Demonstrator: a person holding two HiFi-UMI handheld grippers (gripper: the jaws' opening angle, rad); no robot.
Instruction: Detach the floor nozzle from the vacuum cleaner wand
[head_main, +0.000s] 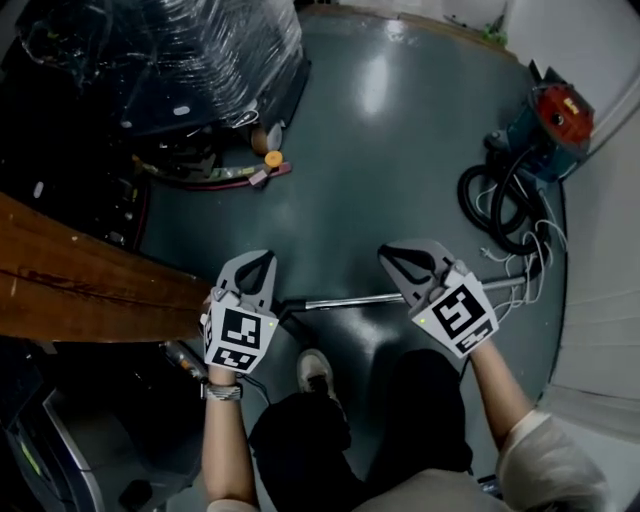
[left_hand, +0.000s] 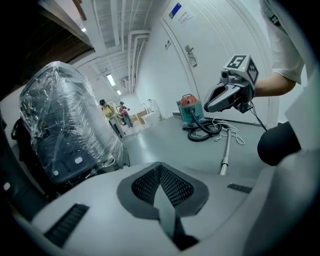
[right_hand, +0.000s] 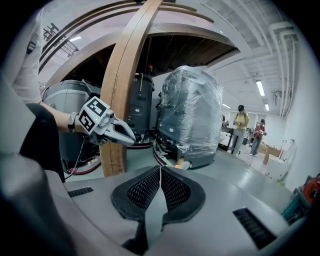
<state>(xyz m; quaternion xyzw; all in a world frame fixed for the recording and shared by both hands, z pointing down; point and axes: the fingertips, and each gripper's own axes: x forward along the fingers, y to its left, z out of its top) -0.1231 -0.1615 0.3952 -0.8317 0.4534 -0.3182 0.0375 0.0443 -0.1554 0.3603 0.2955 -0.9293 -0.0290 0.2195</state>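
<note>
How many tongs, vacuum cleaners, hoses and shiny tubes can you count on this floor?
Grey tongs with marker cubes: 2
Teal-and-red canister vacuum cleaner: 1
Black coiled hose: 1
Silver metal wand: 1
Total: 5

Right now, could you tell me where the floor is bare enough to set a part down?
The widest bare floor lies beyond the wand, between the wrapped machine and the vacuum cleaner. It is crowded around the hose coil on the right and by the wooden planks on the left.

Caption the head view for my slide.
Left tongs and right tongs, both shut, above the wand lying on the floor.
</note>
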